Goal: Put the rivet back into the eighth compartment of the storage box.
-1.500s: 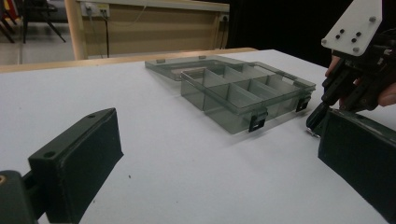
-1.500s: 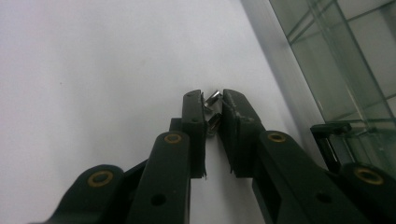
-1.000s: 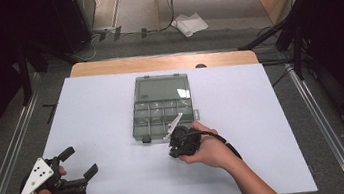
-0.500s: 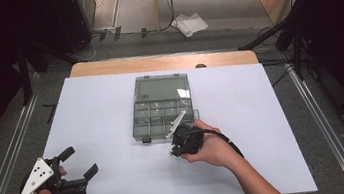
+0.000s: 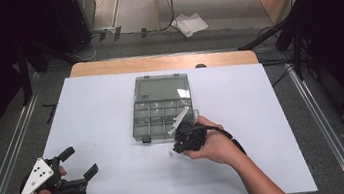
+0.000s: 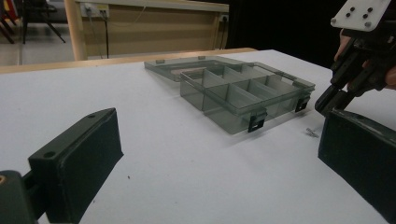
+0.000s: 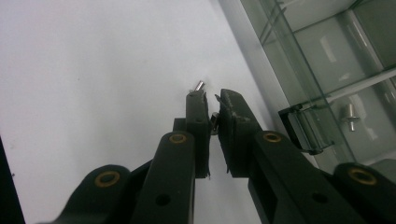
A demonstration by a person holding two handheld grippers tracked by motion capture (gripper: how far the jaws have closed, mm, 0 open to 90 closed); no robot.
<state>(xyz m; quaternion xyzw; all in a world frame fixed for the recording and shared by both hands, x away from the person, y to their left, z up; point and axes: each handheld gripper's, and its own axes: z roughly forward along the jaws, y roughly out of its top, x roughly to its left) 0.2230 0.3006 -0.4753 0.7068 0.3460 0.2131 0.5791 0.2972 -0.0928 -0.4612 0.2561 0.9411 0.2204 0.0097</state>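
A clear grey compartment box (image 5: 162, 111) lies in the middle of the white table (image 5: 101, 111) with its lid folded back. My right gripper (image 5: 176, 148) points down at the table just before the box's front right corner (image 7: 299, 123). Its jaws (image 7: 210, 95) stand almost together, pinching a small metal part (image 7: 214, 119). A short metal pin (image 7: 199, 85) lies on the table right beyond the tips, seen also as pin (image 6: 310, 132) and pin (image 5: 170, 153). My left gripper (image 5: 81, 160) rests open at the table's near left corner, with nothing between its jaws (image 6: 219, 154).
One metal stud (image 7: 350, 114) stands in a front compartment of the box. The box's black latches (image 6: 257, 122) face the near side. A wooden strip (image 5: 155, 61) edges the table's far side, and metal rails (image 5: 15, 148) run along the floor on both sides.
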